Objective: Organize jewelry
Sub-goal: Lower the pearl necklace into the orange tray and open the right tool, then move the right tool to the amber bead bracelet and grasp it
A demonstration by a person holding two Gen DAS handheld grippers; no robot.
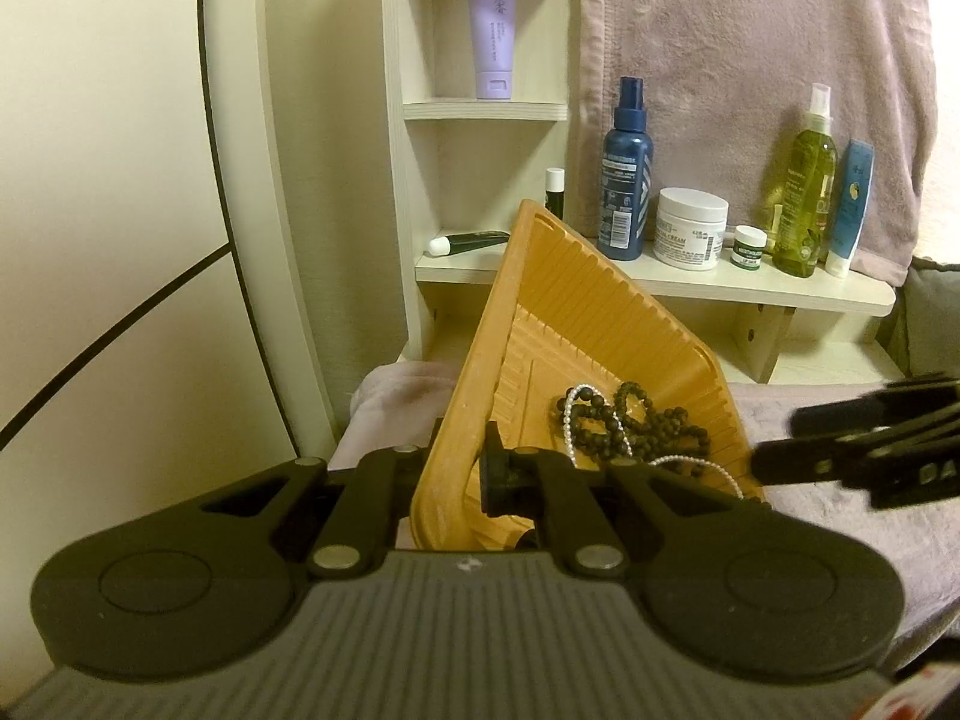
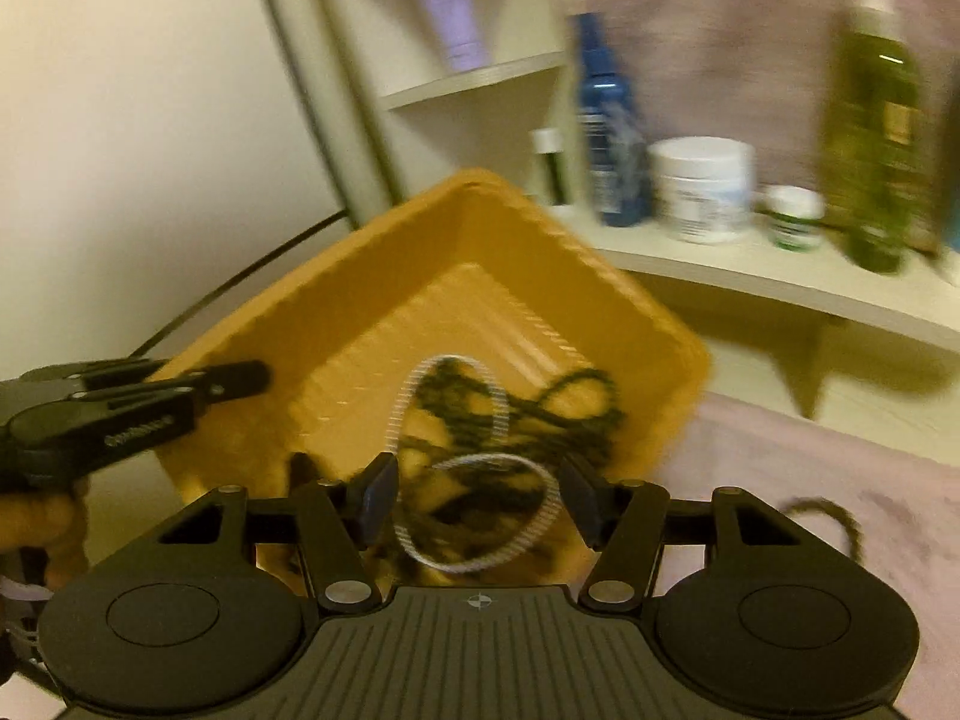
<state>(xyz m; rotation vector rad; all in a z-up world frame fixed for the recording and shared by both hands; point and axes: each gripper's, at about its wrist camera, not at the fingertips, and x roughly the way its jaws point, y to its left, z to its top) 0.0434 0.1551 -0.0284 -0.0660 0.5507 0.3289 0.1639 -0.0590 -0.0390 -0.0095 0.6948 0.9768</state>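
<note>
An orange ribbed tray (image 1: 600,312) is tilted up, with my left gripper (image 1: 462,462) shut on its near side wall. Inside lie tangled dark bead necklaces (image 1: 636,426) and a white pearl strand (image 1: 567,426). My right gripper (image 1: 840,456) reaches in from the right edge of this view. In the blurred right wrist view the tray (image 2: 420,252) fills the middle. My right gripper (image 2: 480,504) stands open low over it. The pearl strand (image 2: 549,498) loops between its pads without being pinched, over the dark beads (image 2: 576,396). The left gripper (image 2: 240,378) holds the tray's left rim.
A pale shelf (image 1: 750,288) behind the tray carries a blue spray bottle (image 1: 624,180), a white jar (image 1: 690,228) and a green bottle (image 1: 804,192). A pink cloth (image 2: 840,468) covers the surface, with another dark bead strand (image 2: 834,522) lying on it. A hand (image 2: 42,516) shows at the left.
</note>
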